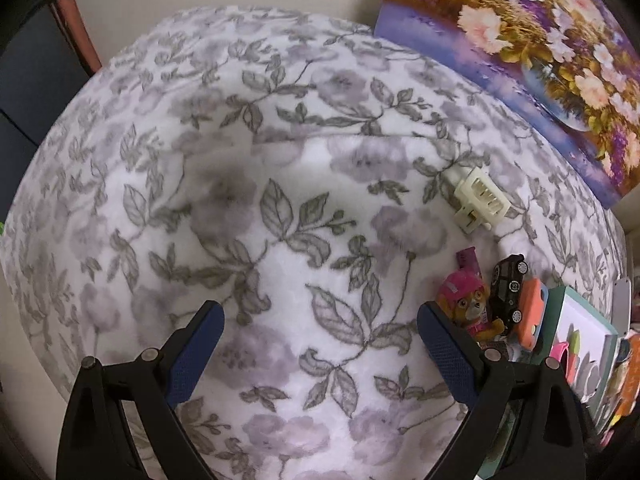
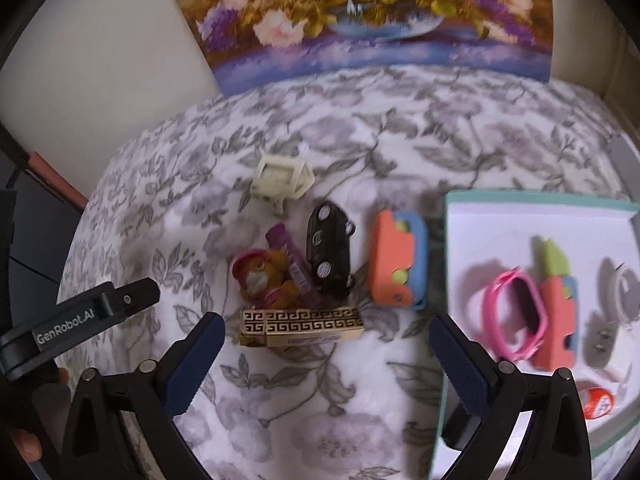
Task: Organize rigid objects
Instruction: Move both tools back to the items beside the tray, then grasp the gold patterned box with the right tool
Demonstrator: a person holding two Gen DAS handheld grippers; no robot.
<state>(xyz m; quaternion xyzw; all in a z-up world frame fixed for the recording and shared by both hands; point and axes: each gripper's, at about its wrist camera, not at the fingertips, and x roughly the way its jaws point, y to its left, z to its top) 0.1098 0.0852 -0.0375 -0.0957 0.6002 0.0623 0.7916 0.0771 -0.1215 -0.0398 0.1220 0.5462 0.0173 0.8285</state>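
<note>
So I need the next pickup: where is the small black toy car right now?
In the right wrist view the small black toy car lies on the floral blanket, between the pink-hatted puppy figure and the orange-and-blue foam piece.

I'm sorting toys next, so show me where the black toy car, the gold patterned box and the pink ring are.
black toy car (image 2: 329,254), right wrist view, on its dark underside.
gold patterned box (image 2: 303,323), right wrist view, on its patterned top face.
pink ring (image 2: 493,320), right wrist view, on its left rim.

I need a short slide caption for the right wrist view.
Open right gripper above gold patterned box, toys, and white tray on floral blanket.
</note>
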